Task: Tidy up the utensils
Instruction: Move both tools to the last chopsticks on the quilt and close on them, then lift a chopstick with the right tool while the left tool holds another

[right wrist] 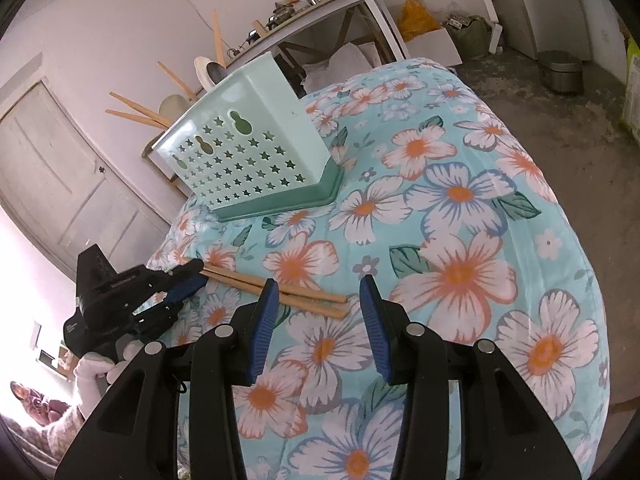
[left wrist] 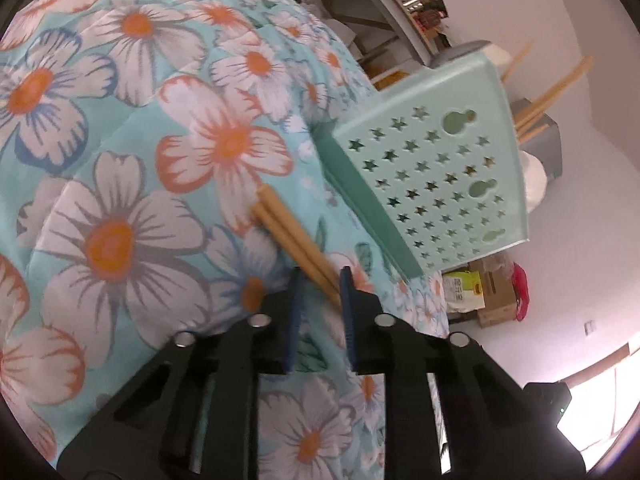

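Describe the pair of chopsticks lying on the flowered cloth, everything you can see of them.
The chopsticks are two plain, light tan sticks, wood or bamboo by the look, lying flat and side by side on the flowered cloth, in front of the mint green utensil holder and apart from it. Their thick, blunt ends point away from the left gripper, whose blue pads close around the thin ends. The right gripper hovers open above them without touching.

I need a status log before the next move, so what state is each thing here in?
chopsticks: pair lying flat on the floral cloth, side by side.
left gripper: jaws closed around one end of the chopsticks.
right gripper: jaws open, empty, above the other end.
utensil holder: upright, already holding utensils.
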`<state>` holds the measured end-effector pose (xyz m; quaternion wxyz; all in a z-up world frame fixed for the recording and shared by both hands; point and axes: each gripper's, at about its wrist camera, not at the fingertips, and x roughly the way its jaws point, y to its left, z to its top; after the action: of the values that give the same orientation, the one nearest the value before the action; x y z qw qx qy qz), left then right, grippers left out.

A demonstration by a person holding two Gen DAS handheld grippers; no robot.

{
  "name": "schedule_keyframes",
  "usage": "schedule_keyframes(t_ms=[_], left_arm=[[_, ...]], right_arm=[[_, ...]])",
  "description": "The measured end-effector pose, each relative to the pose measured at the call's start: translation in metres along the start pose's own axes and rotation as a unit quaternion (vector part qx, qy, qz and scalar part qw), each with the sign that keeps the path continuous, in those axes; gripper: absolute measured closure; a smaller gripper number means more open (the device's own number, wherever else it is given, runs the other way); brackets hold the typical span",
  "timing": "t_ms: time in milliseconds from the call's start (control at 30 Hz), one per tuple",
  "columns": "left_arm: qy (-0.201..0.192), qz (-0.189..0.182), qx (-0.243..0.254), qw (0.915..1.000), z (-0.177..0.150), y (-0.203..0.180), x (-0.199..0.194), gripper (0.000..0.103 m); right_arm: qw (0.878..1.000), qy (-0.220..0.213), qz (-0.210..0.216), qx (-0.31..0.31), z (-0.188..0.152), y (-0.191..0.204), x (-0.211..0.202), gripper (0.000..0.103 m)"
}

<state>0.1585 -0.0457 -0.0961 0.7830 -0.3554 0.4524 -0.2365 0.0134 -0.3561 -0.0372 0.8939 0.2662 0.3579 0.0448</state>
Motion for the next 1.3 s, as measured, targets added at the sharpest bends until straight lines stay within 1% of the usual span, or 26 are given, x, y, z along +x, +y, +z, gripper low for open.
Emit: schedule_keyframes(t_ms=[167,233,467,567,633,700,733,800,867,933,1033,1133,1200,1267,1300], left_arm=[[-0.003,-0.004,0.004,1.0000,0.000,0.002,-0.002,0.088],[0.001,-0.004,0.005,1.0000,0.000,0.001,-0.004,0.090],[0.020,0.004,0.018,0.9996,-0.010,0.000,-0.030,0.090],[0.028,-0.002,0.007,0.9996,-0.014,0.006,-0.041,0.090],[0.033,-0.017,-0.005,0.9993,-0.014,0.012,-0.045,0.090],[0.046,-0.033,-0.030,0.9979,-0.012,0.019,-0.042,0.084],[0.052,-0.039,-0.043,0.9970,-0.012,0.021,-0.039,0.078],[0.056,-0.044,-0.071,0.9950,-0.009,0.027,-0.037,0.076],[0.058,-0.052,-0.094,0.9925,-0.006,0.027,-0.035,0.067],[0.059,-0.052,-0.109,0.9909,-0.004,0.026,-0.033,0.065],[0.061,-0.026,-0.114,0.9912,-0.003,0.021,-0.028,0.065],[0.050,-0.004,-0.114,0.9921,-0.004,0.015,-0.023,0.068],[0.042,0.007,-0.115,0.9924,-0.004,0.014,-0.022,0.072],[0.037,0.013,-0.114,0.9927,-0.005,0.016,-0.021,0.082],[0.036,0.014,-0.112,0.9929,-0.004,0.017,-0.020,0.085]], right_arm=[[1.000,-0.005,0.000,0.007,0.000,-0.002,-0.005,0.062],[1.000,-0.007,0.000,0.007,0.001,0.000,-0.007,0.062],[1.000,-0.011,-0.001,-0.002,0.001,0.010,-0.011,0.062],[1.000,-0.013,0.003,-0.007,0.001,0.014,-0.012,0.062],[1.000,-0.015,0.005,-0.012,0.002,0.019,-0.013,0.062],[1.000,-0.016,0.006,-0.013,0.001,0.021,-0.014,0.062],[1.000,-0.016,0.006,-0.014,0.001,0.022,-0.014,0.062],[1.000,-0.018,0.006,-0.015,0.001,0.023,-0.017,0.062],[1.000,-0.021,0.006,-0.013,0.000,0.022,-0.019,0.062],[1.000,-0.023,0.004,-0.010,-0.001,0.020,-0.021,0.062],[1.000,-0.024,0.003,-0.004,-0.002,0.017,-0.022,0.062],[1.000,-0.025,0.003,-0.002,-0.002,0.017,-0.024,0.062],[1.000,-0.025,0.002,-0.004,-0.003,0.019,-0.025,0.062],[1.000,-0.026,0.001,-0.005,-0.003,0.019,-0.026,0.062],[1.000,-0.027,0.000,-0.006,-0.003,0.020,-0.027,0.062]])
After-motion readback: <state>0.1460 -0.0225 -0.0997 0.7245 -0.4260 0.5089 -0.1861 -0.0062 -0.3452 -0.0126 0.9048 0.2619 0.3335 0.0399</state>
